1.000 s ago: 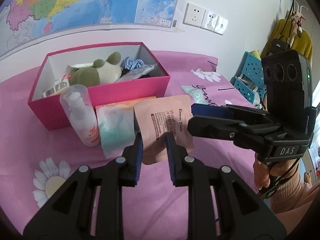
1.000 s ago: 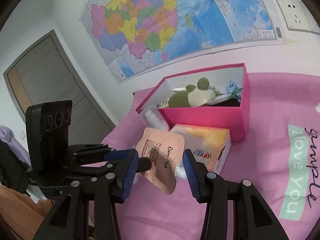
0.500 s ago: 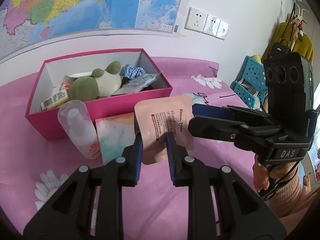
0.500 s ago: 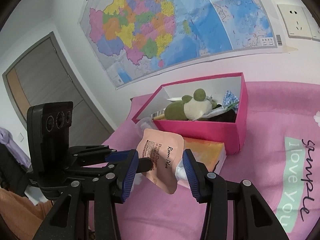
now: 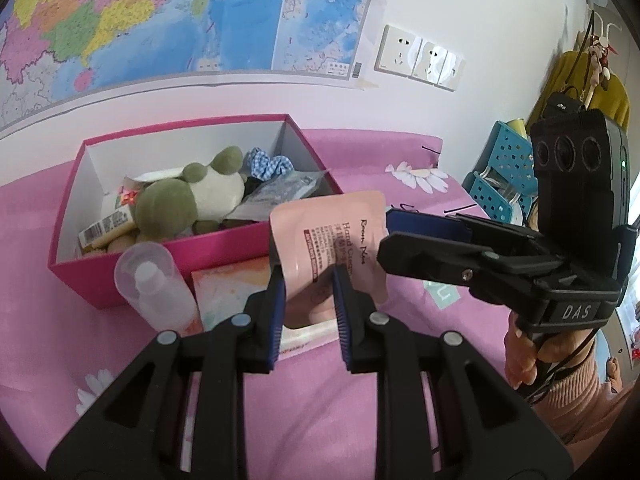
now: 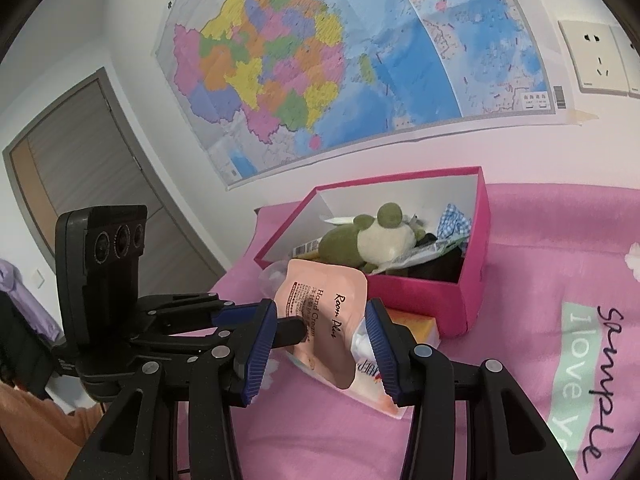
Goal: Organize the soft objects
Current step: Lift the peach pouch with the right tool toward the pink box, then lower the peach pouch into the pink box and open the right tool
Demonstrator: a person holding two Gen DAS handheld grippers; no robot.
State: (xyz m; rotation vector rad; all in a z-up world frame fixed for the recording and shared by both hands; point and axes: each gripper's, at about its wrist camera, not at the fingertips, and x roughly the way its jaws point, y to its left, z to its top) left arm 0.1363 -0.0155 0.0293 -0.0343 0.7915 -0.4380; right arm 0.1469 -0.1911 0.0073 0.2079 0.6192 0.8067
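Note:
A flat pink hand-cream pouch (image 5: 332,232) hangs above the pink bed cover in front of a pink open box (image 5: 192,256). My left gripper (image 5: 308,280) is shut on the pouch's lower part. My right gripper (image 6: 322,308) stands partly open with the pouch (image 6: 324,304) in the gap between its blue pads, and no squeeze shows. In the left wrist view the right gripper (image 5: 384,232) reaches the pouch's right edge. The box (image 6: 424,304) holds a green and cream plush toy (image 5: 188,196), a blue checked cloth (image 5: 268,162) and packets.
A clear spray bottle (image 5: 156,292) and a soft tissue pack (image 5: 228,288) lie against the box's front wall. A blue perforated basket (image 5: 500,176) stands off the bed at the right. A map and wall sockets are behind the box. A person's hand (image 5: 524,356) grips the right handle.
Both grippers have moved together with the pouch, slightly up and toward the box. The pouch now overlaps the box's front right corner in the left wrist view. Neither grip has changed.

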